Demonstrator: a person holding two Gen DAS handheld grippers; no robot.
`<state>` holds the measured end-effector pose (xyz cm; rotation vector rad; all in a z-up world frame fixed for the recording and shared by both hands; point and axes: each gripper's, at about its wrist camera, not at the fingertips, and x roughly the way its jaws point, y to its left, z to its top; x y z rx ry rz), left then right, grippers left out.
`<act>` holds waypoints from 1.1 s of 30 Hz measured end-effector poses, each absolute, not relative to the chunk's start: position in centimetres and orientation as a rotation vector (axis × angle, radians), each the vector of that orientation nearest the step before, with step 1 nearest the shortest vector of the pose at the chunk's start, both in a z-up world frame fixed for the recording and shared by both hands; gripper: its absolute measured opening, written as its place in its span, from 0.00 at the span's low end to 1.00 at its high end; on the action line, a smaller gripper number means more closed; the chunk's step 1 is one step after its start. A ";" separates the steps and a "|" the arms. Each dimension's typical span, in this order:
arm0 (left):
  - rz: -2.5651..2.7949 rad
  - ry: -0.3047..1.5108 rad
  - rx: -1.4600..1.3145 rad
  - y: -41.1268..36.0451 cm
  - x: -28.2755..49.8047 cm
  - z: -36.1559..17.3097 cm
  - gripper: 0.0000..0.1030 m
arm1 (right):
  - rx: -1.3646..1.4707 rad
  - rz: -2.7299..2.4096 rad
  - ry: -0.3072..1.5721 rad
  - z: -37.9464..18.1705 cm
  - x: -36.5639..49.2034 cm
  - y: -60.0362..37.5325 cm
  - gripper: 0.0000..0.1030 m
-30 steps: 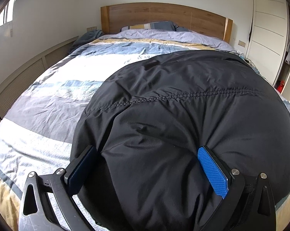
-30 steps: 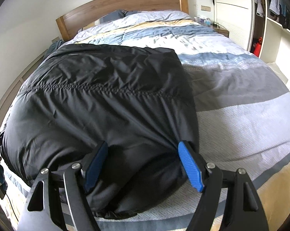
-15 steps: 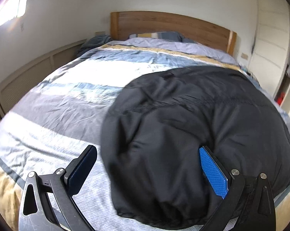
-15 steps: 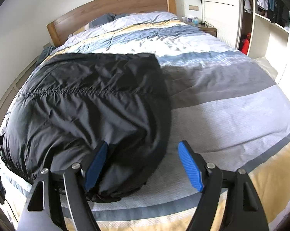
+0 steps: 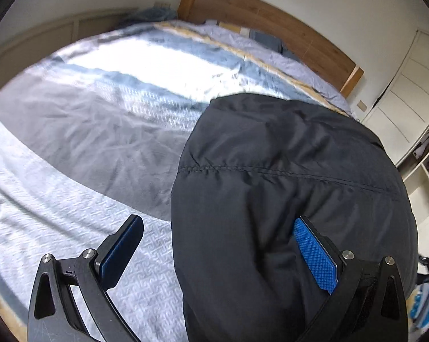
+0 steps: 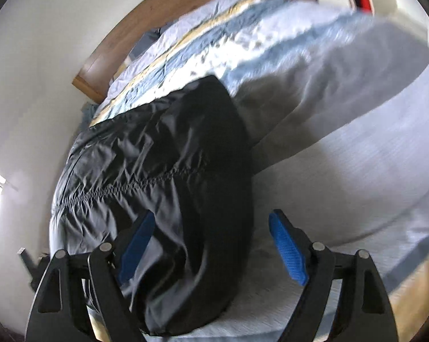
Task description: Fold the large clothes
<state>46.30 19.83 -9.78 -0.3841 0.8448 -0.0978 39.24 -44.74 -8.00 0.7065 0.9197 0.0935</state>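
Black jacket [image 5: 285,199] edge between wide-apart left tongs [image 5: 217,253], bedspread [image 5: 86,142] beside

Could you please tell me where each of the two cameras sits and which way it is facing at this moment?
Left wrist: on the left gripper, looking along its open jaws over the black jacket on the bed toward the headboard.
Right wrist: on the right gripper, tilted and blurred, facing the jacket's other side; its open jaws show.
Shared: jacket, striped bed and wooden headboard.
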 end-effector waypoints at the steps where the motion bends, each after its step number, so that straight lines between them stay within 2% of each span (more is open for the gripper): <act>1: -0.104 0.861 -0.398 20.0 46.7 -10.2 0.99 | 0.722 0.112 0.941 -8.8 39.7 -44.7 0.80; 3: -0.145 0.909 -0.460 20.8 47.9 -11.5 0.99 | 0.768 0.151 0.989 -10.8 40.6 -44.5 0.82; 5: -0.186 0.948 -0.514 21.3 48.6 -12.7 0.99 | 0.839 0.187 0.998 -12.4 41.0 -44.6 0.91; 11: -0.399 1.019 -0.762 21.4 49.8 -16.0 0.99 | 1.020 0.427 0.993 -15.0 42.3 -43.0 0.94; 14: -0.485 1.017 -0.824 20.7 49.7 -16.4 0.99 | 0.996 0.505 0.992 -15.1 43.3 -40.4 1.00; 18: -0.496 1.053 -0.864 19.3 49.7 -16.5 0.99 | 0.993 0.460 0.984 -15.5 44.0 -39.5 1.00; 19: -0.508 1.051 -0.881 18.9 49.6 -16.2 0.88 | 0.982 0.445 0.978 -15.2 44.1 -39.2 1.00; 20: -0.520 1.047 -0.894 18.5 49.4 -16.0 0.73 | 0.958 0.437 0.970 -14.8 44.1 -38.8 0.98; 21: -0.534 1.031 -0.900 17.8 49.2 -15.3 0.67 | 0.948 0.435 0.962 -14.4 44.1 -38.4 0.98; 22: -0.546 1.019 -0.892 17.3 49.0 -14.8 0.53 | 0.947 0.445 0.948 -13.9 44.1 -38.0 0.91; 23: -0.561 1.001 -0.881 16.7 48.7 -13.9 0.41 | 0.949 0.457 0.936 -13.5 44.0 -37.8 0.76; 26: -0.586 0.954 -0.859 15.3 48.1 -11.2 0.27 | 0.911 0.503 0.878 -10.5 44.2 -36.9 0.48; 29: -0.627 0.892 -0.847 14.0 47.6 -7.7 0.23 | 0.820 0.559 0.812 -5.9 44.3 -35.4 0.39; 33: -0.701 0.795 -0.808 12.5 45.6 -2.0 0.23 | 0.729 0.619 0.737 -0.2 43.6 -33.7 0.37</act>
